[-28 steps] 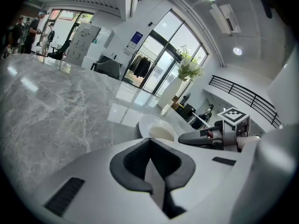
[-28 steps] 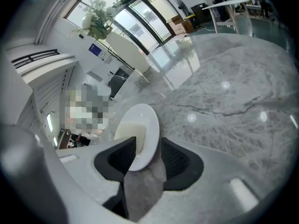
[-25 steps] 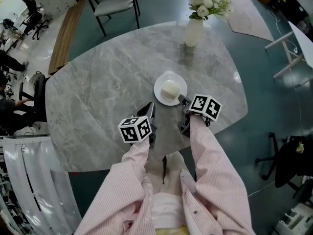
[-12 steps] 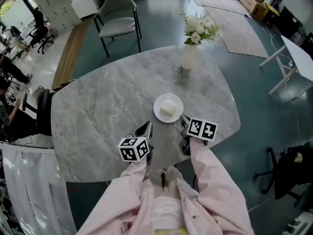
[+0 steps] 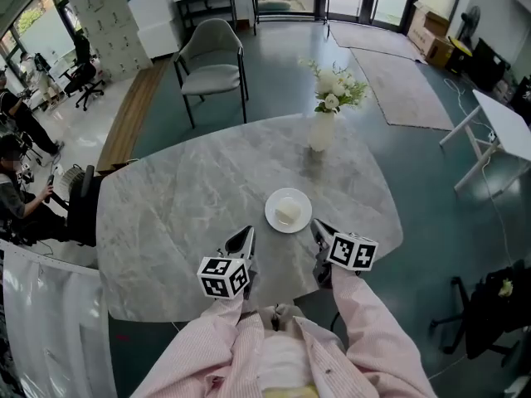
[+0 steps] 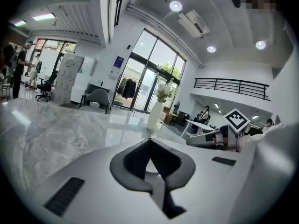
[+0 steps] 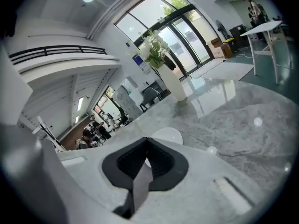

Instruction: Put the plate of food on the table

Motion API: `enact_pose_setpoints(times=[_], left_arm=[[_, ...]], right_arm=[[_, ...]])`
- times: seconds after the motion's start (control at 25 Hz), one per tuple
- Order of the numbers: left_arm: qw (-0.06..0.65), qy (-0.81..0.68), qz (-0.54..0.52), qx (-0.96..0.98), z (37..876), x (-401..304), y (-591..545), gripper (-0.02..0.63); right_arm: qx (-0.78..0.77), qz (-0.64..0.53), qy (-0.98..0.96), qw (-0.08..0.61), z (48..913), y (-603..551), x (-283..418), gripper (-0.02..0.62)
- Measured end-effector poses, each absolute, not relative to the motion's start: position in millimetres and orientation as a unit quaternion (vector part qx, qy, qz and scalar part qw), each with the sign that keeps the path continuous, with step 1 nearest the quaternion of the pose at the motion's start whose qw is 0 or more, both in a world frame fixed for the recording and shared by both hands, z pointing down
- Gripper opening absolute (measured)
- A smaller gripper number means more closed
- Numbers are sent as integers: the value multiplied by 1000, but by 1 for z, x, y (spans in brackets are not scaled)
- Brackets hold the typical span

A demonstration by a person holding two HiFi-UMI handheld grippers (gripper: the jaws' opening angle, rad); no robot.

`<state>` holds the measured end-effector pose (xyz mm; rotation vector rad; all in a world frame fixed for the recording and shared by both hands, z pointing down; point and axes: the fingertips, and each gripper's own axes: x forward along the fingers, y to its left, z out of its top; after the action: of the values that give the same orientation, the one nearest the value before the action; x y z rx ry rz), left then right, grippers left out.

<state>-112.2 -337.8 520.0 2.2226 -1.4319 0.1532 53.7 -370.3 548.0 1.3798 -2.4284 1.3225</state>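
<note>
A white plate (image 5: 289, 211) with a pale piece of food (image 5: 287, 215) rests on the grey marble table (image 5: 182, 206), near its front edge. Both grippers hover in front of it, apart from it. My left gripper (image 5: 243, 240) is to the plate's lower left, jaws together and empty. My right gripper (image 5: 318, 230) is just right of the plate, shut with nothing in it. In the right gripper view the plate (image 7: 167, 135) shows just beyond the closed tips (image 7: 147, 140). The left gripper view shows its closed tips (image 6: 149, 140) and the right gripper (image 6: 210, 139) off to the right.
A white vase (image 5: 323, 131) of white flowers (image 5: 336, 87) stands at the table's far side. A grey chair (image 5: 211, 65) is behind the table, a white desk (image 5: 506, 135) at the right, and people sit on office chairs (image 5: 79, 201) at the left.
Both grippers have drawn back from the plate toward the table's front edge; the right one was at the plate's rim a second ago. The plate stays put. The view has pulled back.
</note>
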Motion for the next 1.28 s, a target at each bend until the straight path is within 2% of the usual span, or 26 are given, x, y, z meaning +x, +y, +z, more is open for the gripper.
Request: enact_pose_setpoints(times=[0.16,0.6,0.88,1.28], left_arm=[[221,-534,37,815,501,-118,-332,-9],[134,-559,-5,819,443,-134,-325,-9],[104,-570,-22,814,420,-145,-322,-9],[72,-582,-28,810,410,-153,-312,-9]], right_arm=[[429,383,-818,-19,515,-365,53,6],[395,289,-870,-65,454,-352,51,6],[399,232,-885,-67,433,-351,54,6],[405,212,-886,-79,424,-348,62,5]])
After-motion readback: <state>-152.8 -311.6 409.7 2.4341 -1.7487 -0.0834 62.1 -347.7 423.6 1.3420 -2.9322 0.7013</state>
